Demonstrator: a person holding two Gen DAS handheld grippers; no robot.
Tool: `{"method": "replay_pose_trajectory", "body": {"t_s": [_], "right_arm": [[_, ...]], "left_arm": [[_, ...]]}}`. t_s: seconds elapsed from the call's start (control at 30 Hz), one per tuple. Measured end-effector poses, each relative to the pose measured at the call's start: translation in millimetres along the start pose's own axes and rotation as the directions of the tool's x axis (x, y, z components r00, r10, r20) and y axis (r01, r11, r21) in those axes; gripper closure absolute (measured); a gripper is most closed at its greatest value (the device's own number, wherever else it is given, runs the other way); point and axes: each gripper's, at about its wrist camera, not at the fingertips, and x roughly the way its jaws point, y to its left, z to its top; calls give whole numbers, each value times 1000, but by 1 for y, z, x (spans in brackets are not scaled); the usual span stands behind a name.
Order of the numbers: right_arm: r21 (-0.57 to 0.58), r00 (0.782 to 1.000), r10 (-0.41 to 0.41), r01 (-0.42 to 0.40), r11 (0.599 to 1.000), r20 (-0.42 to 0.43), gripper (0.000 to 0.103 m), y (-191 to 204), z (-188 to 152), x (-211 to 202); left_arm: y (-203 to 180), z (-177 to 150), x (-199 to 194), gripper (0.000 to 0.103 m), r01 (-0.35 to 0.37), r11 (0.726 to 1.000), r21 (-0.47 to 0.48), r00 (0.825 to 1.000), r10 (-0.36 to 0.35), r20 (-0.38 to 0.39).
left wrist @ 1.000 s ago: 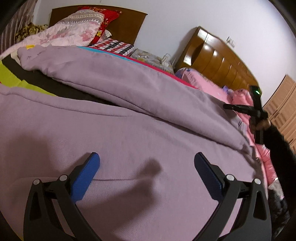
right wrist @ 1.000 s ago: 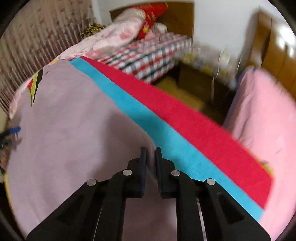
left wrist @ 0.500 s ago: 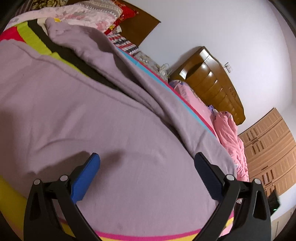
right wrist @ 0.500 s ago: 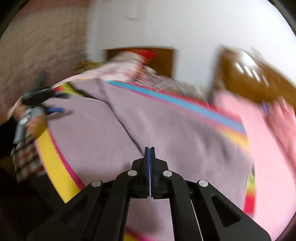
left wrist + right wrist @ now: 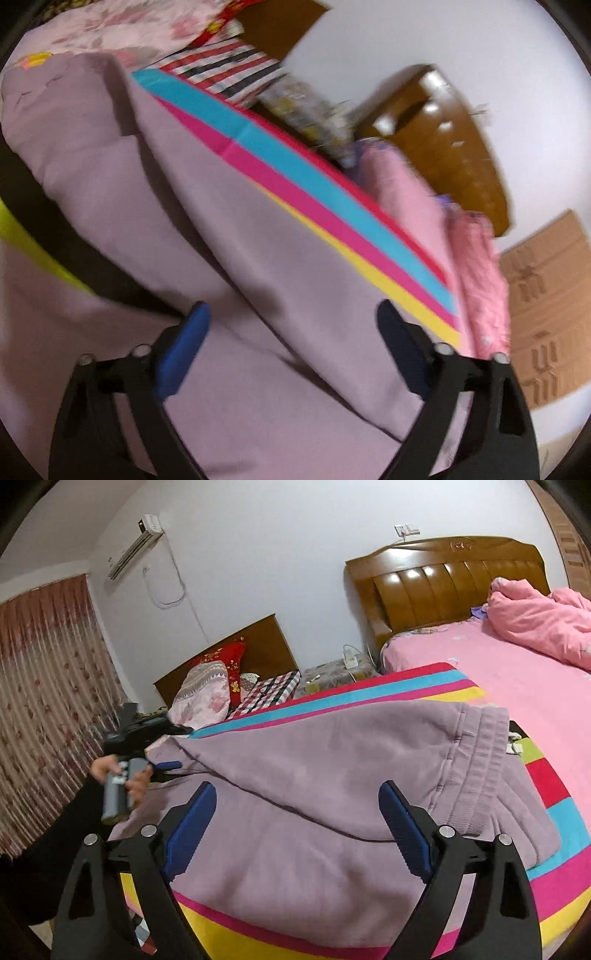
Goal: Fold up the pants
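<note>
The right claw (image 5: 297, 821) has just been opening; its jaws now stand wide with nothing between them, hovering over the near edge of the lilac pants (image 5: 314, 805). The pants lie directly under and ahead of it on the striped bed cover (image 5: 554, 878), one layer already doubled over the other. Their long axis runs across this claw, from the ribbed waistband (image 5: 484, 760) just beyond its right finger to the leg end far off to its left.

The left claw (image 5: 291, 350) is wide too, though its jaws have just been narrowing a little, and grips nothing; cloth lies beneath it. It is nearer the leg end, so the next fold, leg end toward waistband, likely starts there.
</note>
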Motion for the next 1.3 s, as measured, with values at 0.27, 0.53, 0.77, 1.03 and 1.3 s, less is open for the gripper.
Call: {"method": "replay_pose_trajectory", "body": {"t_s": [0.27,0.53,0.77,1.03,1.3], "right_arm": [[-3,995,-67,67,998,-74,26,-6,-18,7],[215,937,-281,324,921,-209,51,-59,-29,22],[319,910,-299,385,866,-287,50,-74,-23,32],[391,927,-331,375,841,-177,89,-88,2,36],[338,970,-242,237,911,-29,89,-98,47,-41]], "left_arm": [[20,21,-4,98,-12,1000,-11,997,12,72],[6,-2,-59,98,44,993,110,985,-61,161],[21,-15,-54,98,68,992,105,984,-84,155],[15,-19,-85,98,108,982,157,974,-135,179],[-3,-134,-181,98,-2,920,391,968,-97,233]]}}
